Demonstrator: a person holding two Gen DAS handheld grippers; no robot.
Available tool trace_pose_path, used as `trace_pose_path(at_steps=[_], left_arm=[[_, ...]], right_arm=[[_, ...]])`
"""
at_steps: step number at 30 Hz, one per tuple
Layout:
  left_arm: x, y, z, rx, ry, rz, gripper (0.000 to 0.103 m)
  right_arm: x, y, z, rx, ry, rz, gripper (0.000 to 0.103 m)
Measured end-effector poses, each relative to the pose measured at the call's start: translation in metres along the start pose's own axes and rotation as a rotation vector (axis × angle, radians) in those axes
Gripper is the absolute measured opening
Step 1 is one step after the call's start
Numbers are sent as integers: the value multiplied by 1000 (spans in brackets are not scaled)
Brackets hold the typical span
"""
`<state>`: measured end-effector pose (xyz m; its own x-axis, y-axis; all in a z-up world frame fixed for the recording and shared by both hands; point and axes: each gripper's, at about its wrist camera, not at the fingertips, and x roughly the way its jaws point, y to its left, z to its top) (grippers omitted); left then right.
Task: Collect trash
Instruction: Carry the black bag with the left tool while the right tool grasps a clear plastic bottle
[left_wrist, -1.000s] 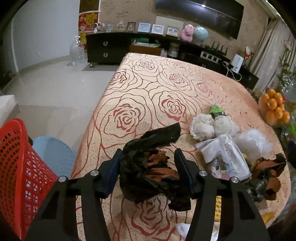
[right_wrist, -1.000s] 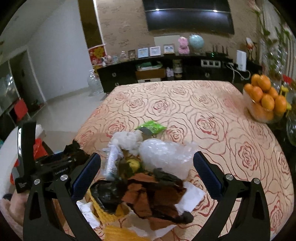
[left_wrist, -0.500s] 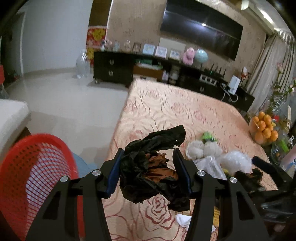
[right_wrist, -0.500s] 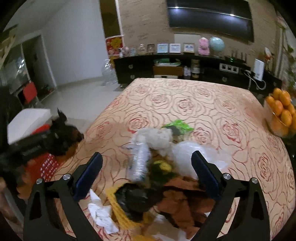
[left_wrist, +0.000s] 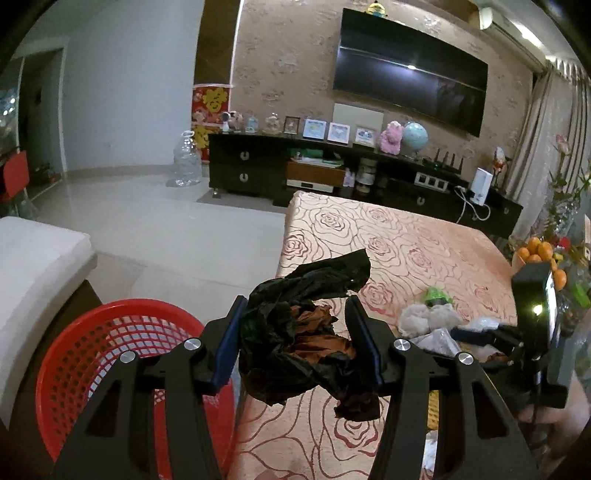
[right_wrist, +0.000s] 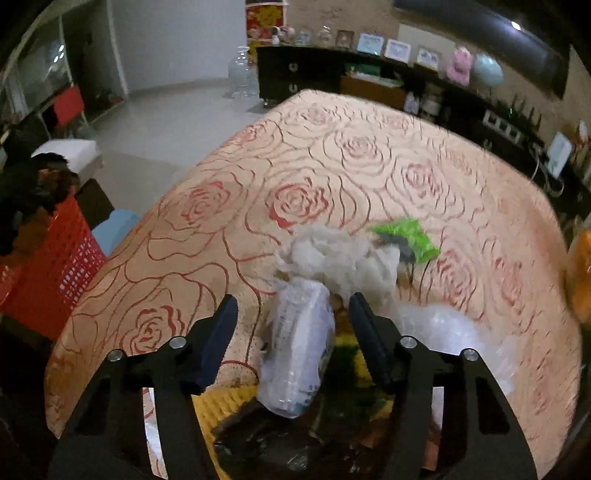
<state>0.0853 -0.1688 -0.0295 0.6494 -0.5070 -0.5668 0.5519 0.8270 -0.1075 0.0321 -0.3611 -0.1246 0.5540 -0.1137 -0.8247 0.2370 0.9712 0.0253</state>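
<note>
Crumpled glossy black plastic bag (left_wrist: 295, 332) with brown lining. Red plastic mesh basket (left_wrist: 110, 354). Woven rose-pattern cloth (right_wrist: 332, 177), matt. Clear crinkled plastic wrapper (right_wrist: 299, 354). Soft white paper wads (right_wrist: 332, 254). Polished floor (left_wrist: 155, 221).

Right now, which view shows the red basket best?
The left wrist view: the red basket shows its open rim and mesh inside, beside the left gripper. The right wrist view catches only part of its side wall at the left edge.

Black and rust-brown crumpled wrapper (left_wrist: 303, 339), red mesh basket (left_wrist: 110, 354), peach counter cloth (right_wrist: 332, 166) with red rose outlines, white tissue wad (right_wrist: 332, 254), bright green wrapper (right_wrist: 410, 236), clear printed plastic bag (right_wrist: 295, 354), yellow netting (right_wrist: 221, 402), orange fruit (left_wrist: 539, 251), black grippers with blue-padded jaws.
</note>
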Motion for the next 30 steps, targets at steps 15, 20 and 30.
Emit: trace_pose_path(at_steps=[15, 20, 30], left_arm=[[-8, -3, -4, 24, -31, 40, 52], [-11, 2, -4, 12, -44, 55, 52], [-23, 25, 0, -22, -67, 103, 52]], right_arm=[[-14, 2, 1, 20, -63, 41, 27], [-39, 1, 10, 44, -146, 81, 27], [-61, 17, 21, 32, -206, 102, 27]])
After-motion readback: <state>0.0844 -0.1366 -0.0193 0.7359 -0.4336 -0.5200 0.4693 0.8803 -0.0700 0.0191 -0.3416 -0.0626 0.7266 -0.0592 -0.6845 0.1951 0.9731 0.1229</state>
